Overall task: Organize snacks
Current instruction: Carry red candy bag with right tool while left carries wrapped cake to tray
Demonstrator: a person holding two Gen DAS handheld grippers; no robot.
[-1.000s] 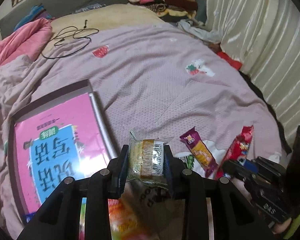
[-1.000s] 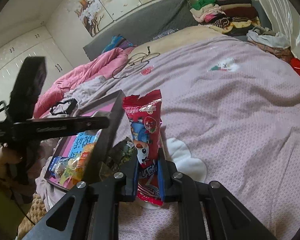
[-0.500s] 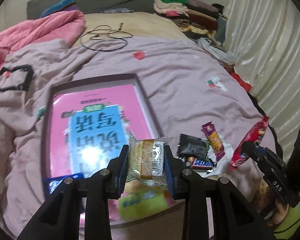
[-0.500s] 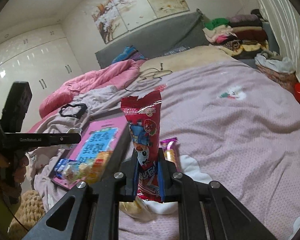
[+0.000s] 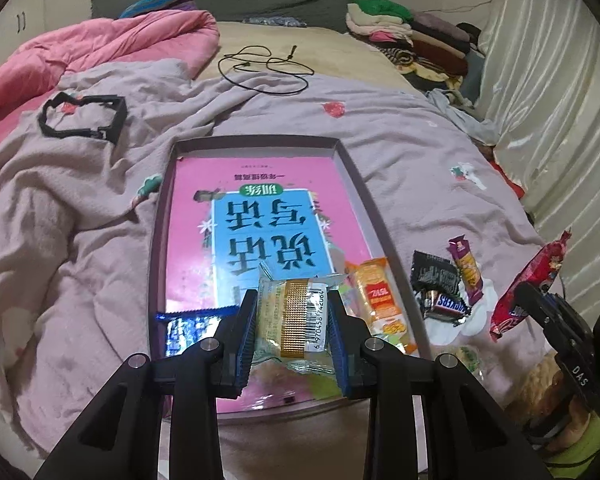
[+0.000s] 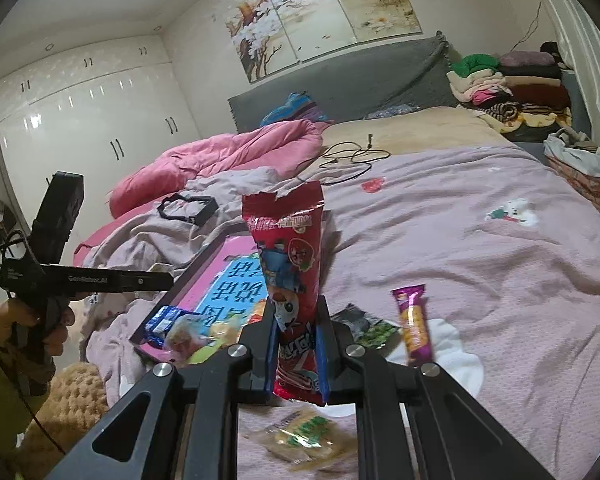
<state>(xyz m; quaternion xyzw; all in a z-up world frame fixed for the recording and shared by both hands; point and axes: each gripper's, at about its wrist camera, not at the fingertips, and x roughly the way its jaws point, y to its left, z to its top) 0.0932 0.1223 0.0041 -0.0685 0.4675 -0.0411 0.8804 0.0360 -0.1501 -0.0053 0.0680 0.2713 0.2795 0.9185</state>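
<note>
My left gripper (image 5: 292, 320) clamped a crinkly clear-wrapped cake (image 5: 296, 316) above the shallow tray (image 5: 356, 184); my right gripper (image 6: 296, 344) pinched a glossy red pouch (image 6: 290, 264).

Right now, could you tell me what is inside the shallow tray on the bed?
The tray holds a pink book, a blue wrapper and an orange snack pack; the near end is hidden behind the left gripper.

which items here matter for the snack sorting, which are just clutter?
Job:
- pastry pack in left gripper
- red packet in right gripper
- tray
- purple bar
- black packet
- orange packet

Clutter:
- cable
- pink quilt
- folded clothes
- black frame
</note>
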